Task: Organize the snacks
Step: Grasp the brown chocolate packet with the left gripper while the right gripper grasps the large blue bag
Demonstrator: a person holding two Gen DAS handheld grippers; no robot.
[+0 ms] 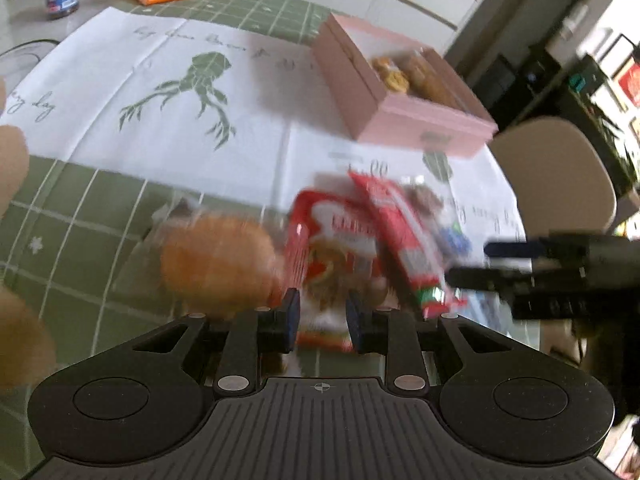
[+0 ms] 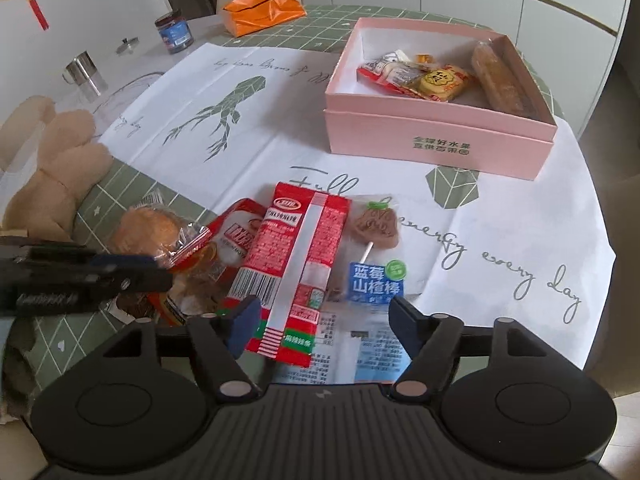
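A pile of wrapped snacks lies at the table's near edge: a round bun in clear wrap [image 2: 150, 228], a red and white packet [image 2: 236, 236], a long red snack pack [image 2: 292, 268] and a blueberry hawthorn lollipop [image 2: 376, 256]. My left gripper [image 1: 322, 320] is partly open, its pads either side of the red and white packet [image 1: 340, 240], with no grip visible; the view is blurred. It shows in the right wrist view [image 2: 160, 272] beside the bun. My right gripper [image 2: 324, 320] is open over the long red pack's near end. The pink box [image 2: 440, 136] holds several snacks.
An orange bag [image 2: 260, 8], a dark jar [image 2: 174, 32] and a metal cup [image 2: 82, 70] stand at the table's far left. A plush toy [image 2: 52, 176] sits at the left edge. A beige chair [image 1: 556, 172] stands beyond the table.
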